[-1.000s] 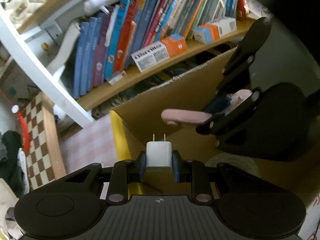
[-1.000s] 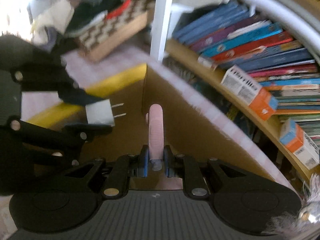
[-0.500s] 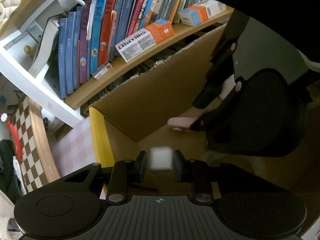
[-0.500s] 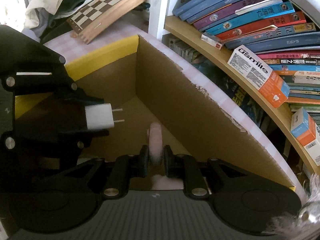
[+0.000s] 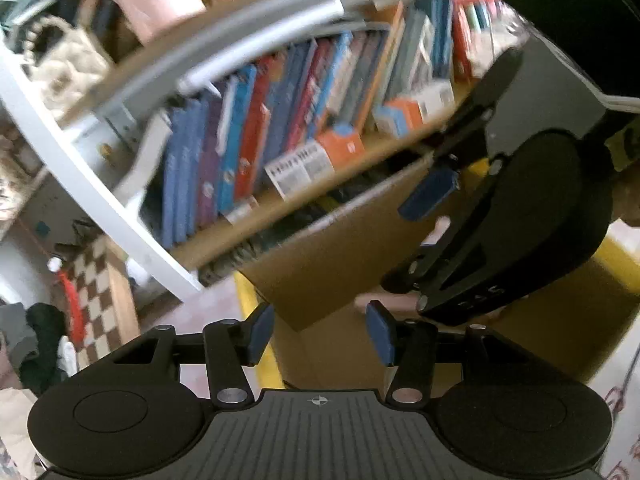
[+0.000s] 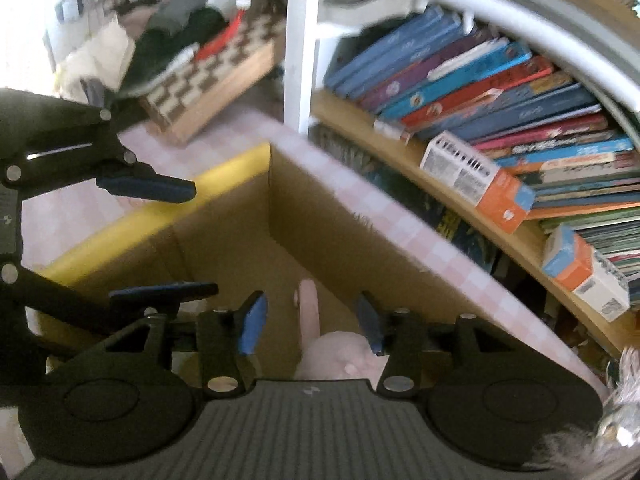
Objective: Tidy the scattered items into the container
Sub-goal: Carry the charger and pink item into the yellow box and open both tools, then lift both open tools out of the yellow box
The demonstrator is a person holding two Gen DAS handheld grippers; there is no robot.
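Right wrist view: both grippers, right (image 6: 310, 322) and left (image 6: 176, 236), gape empty over the box (image 6: 332, 236) (pink toy (image 6: 310, 312) inside); lift straight clear of its walls

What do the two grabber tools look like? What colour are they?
Both are black plastic. The left tool has two thin black fingers with blue pads, silver screws, round discs at the sides, a ribbed grey panel and a small crosshair mark. The right tool looks the same, with blue pads too. A white cable runs behind the right tool in the left view.
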